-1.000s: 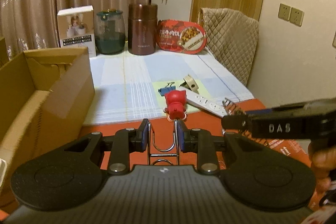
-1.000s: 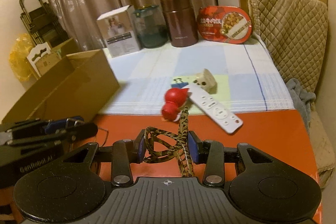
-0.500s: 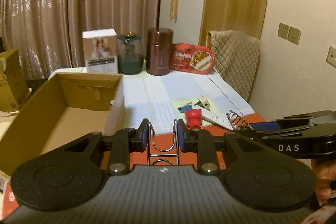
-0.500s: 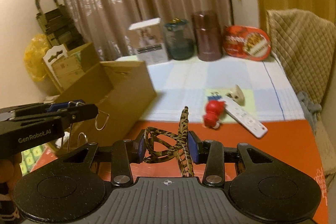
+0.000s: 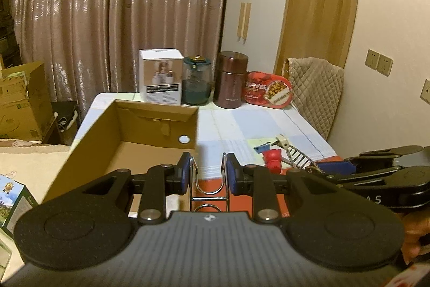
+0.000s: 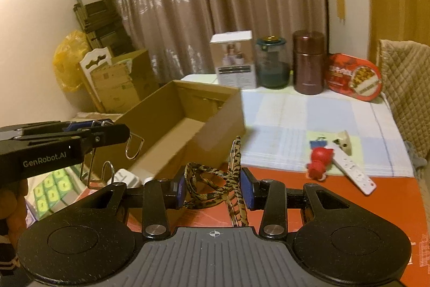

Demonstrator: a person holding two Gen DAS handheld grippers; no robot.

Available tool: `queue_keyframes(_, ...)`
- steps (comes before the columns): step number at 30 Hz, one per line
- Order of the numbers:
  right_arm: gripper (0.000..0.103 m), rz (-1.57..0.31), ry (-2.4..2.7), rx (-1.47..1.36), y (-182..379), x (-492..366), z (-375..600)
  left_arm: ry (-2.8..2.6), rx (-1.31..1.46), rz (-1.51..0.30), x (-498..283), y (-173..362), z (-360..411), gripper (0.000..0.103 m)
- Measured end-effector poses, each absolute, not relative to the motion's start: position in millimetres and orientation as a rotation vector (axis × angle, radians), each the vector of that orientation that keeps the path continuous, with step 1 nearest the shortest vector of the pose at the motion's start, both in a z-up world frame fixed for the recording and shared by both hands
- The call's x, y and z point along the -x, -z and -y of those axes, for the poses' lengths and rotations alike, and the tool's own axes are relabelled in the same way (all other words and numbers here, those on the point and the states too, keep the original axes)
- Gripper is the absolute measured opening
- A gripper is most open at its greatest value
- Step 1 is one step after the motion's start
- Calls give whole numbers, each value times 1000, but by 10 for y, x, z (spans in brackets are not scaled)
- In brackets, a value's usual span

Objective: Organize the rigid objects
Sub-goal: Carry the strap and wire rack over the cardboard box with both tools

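Both grippers have risen since a second ago, and the cardboard box [image 5: 150,131] now shows its open inside. The left gripper [image 5: 208,174] stays clamped on a wire rack [image 5: 208,188] beside the box; the right gripper [image 6: 215,190] grips tortoiseshell glasses [image 6: 215,179] near its corner.

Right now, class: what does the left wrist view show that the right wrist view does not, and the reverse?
Only the left wrist view: wall sockets and the right gripper from the side.
Only the right wrist view: a yellow bag and the tortoiseshell glasses pinched head-on.
Both: the cardboard box, red toy, white remote and the left gripper clamping a wire holder.
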State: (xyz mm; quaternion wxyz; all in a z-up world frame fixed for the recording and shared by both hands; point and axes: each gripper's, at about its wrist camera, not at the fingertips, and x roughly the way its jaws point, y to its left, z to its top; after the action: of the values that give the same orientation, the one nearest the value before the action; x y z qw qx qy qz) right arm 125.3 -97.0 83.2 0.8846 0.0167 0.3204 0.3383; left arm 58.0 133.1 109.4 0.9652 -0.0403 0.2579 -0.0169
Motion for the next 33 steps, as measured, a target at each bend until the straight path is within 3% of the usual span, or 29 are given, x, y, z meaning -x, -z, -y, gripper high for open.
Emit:
queue_keyframes(17, 37, -710, -871, 27, -797, -1397, -292, -20, 48, -600, -742, -1037, -2502, 23)
queue_keyframes(33, 37, -745, -893, 190, -450, -2221, -959, 22, 24, -694, -1628, -619, -2813, 23)
